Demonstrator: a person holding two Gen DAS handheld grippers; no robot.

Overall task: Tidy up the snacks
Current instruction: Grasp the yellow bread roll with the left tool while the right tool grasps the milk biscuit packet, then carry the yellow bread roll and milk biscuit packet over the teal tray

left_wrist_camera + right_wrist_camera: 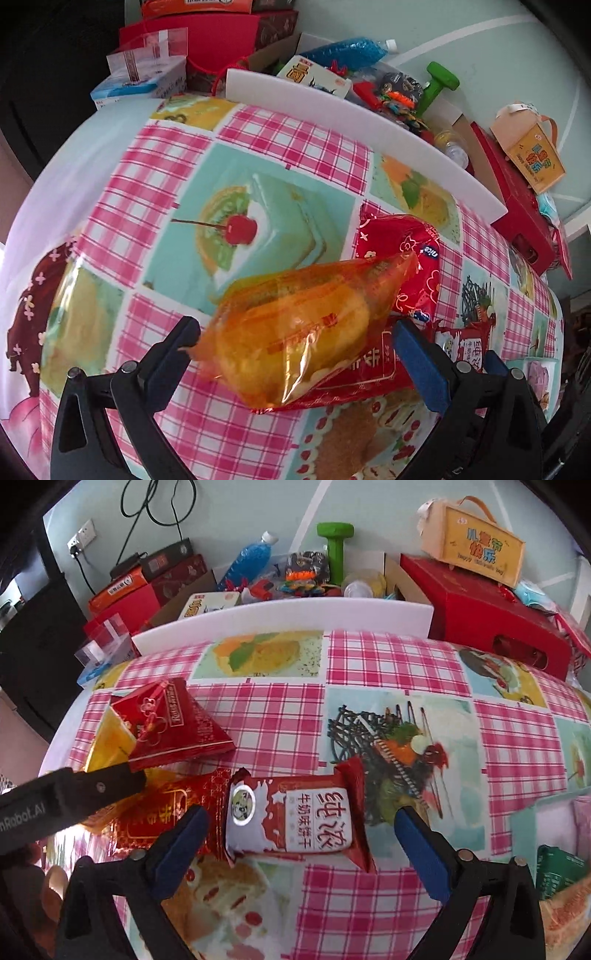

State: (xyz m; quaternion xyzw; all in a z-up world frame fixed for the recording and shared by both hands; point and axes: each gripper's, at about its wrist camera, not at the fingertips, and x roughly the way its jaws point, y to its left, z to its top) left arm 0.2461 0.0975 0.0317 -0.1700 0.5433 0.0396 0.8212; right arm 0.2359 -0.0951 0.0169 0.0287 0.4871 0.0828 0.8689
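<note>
In the left wrist view an orange see-through cake packet (295,332) lies between the wide-open fingers of my left gripper (295,347), on top of a flat red packet (369,373). A red "nice" snack packet (399,251) lies just beyond it. In the right wrist view a red and white milk biscuit packet (291,819) lies on the tablecloth between the open fingers of my right gripper (299,834). A red triangular packet (173,723) and the flat red packet (147,819) lie to its left, where one left gripper finger (74,794) reaches in.
A white foam board (280,616) stands along the far edge of the tablecloth. Behind it are a cardboard box of toys (295,576), a green dumbbell (336,550), red boxes (491,616) and a yellow gift box (476,550). A green packet (557,871) lies at the right.
</note>
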